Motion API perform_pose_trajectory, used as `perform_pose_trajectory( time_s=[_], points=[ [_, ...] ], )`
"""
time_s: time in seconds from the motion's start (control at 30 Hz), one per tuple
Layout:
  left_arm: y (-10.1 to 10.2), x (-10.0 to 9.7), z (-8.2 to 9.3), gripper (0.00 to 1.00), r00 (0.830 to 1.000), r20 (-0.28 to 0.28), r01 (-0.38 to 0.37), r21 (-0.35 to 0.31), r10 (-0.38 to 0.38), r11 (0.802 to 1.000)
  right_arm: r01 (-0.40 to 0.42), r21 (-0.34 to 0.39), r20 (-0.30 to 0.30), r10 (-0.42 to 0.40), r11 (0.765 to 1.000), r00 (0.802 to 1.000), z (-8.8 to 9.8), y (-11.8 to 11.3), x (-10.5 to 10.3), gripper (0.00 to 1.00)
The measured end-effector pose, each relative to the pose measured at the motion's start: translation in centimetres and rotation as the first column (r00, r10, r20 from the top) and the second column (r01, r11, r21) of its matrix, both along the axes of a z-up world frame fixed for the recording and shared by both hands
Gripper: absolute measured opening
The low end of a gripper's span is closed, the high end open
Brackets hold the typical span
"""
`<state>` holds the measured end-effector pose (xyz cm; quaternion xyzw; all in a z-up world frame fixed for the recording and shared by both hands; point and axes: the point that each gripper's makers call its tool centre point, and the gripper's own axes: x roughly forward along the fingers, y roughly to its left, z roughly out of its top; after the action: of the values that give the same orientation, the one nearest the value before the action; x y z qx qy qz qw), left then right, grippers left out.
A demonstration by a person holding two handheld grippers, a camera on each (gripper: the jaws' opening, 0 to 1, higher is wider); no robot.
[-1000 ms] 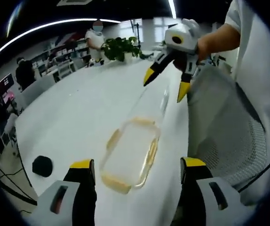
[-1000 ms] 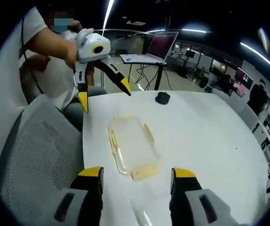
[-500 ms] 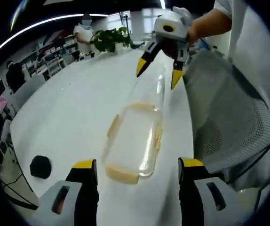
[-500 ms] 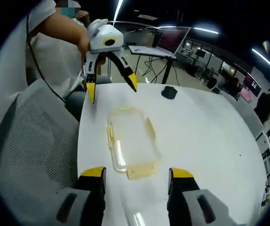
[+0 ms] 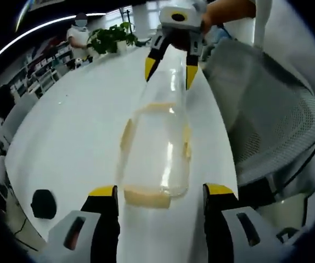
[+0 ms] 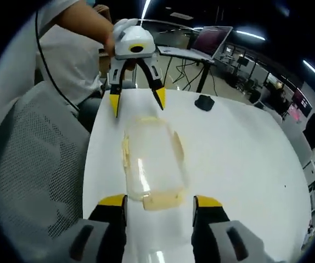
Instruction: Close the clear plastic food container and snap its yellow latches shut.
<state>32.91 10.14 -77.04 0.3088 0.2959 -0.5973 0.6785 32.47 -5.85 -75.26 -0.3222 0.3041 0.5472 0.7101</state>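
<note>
Left gripper view looks along a broad white desk [image 5: 75, 126] with a grey mesh chair [image 5: 267, 115] standing just beside its edge. On the desk, between the two pairs of tongs, lies the clear plastic food container [image 5: 156, 148], long and narrow, with its lid lying on it. Whether the lid is fully seated cannot be told. Its yellow latches [image 5: 146, 198] show at the near end, along both long sides and at the far end; I cannot tell if any is snapped down. The left tongs [image 5: 158, 193] stand open, their yellow-tipped jaws set to either side of the container's near end and not touching it. At the far end the right tongs [image 5: 168, 64] hang open too, jaws pointing down at either side of the container's far end, held by a hand [image 5: 229, 10] on a bare forearm. A small black object [image 5: 43, 203] sits on the desk well apart from the container, and a green plant [image 5: 111, 38] stands at the desk's far end.

From the right gripper view the same container [image 6: 151, 164] runs away from the right tongs [image 6: 159, 205], open with nothing between them, toward the left tongs [image 6: 137, 103], also open above its far end. A person in a white shirt [image 6: 64, 52] sits by the chair [image 6: 31, 181], and a laptop [image 6: 201, 41] stands on a stand beyond the desk [image 6: 240, 159].
</note>
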Motion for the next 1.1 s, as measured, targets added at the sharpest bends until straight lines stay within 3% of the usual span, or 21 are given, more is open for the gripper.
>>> perform_pose_trajectory(
  time_s=[0.43, 0.53, 0.67, 0.73, 0.9, 1.1],
  points=[
    [1.2, 0.8, -2.0, 0.52, 0.999, -0.013, 0.035, 0.084, -0.034, 0.996, -0.048, -0.051, -0.022, 0.047, 0.998, 0.999, -1.8, 0.0, 0.6, 0.39],
    [1.1, 0.8, -2.0, 0.51, 0.998, -0.01, 0.058, 0.078, -0.058, 0.995, -0.077, -0.075, -0.016, 0.076, 0.994, 0.997, -2.3, 0.0, 0.8, 0.37],
    [1.1, 1.1, -2.0, 0.5, 0.998, -0.008, 0.067, 0.086, -0.067, 0.994, -0.086, -0.08, -0.058, 0.081, 0.993, 0.995, -2.8, 0.2, 0.5, 0.38],
    [1.1, 1.3, -2.1, 0.49, 0.998, -0.009, 0.067, 0.089, -0.067, 0.994, -0.1, -0.09, -0.04, 0.096, 0.991, 0.995, -2.8, 0.4, 0.6, 0.37],
    [1.3, 1.3, -2.7, 0.46, 0.997, -0.022, 0.077, 0.118, -0.075, 0.99, -0.118, -0.11, -0.05, 0.113, 0.987, 0.992, -3.5, 0.4, 0.7, 0.38],
    [0.7, 1.5, -2.7, 0.42, 0.996, -0.022, 0.086, 0.107, -0.084, 0.991, -0.125, -0.13, -0.075, 0.116, 0.984, 0.99, -4.3, 0.0, 1.0, 0.37]
  ],
)
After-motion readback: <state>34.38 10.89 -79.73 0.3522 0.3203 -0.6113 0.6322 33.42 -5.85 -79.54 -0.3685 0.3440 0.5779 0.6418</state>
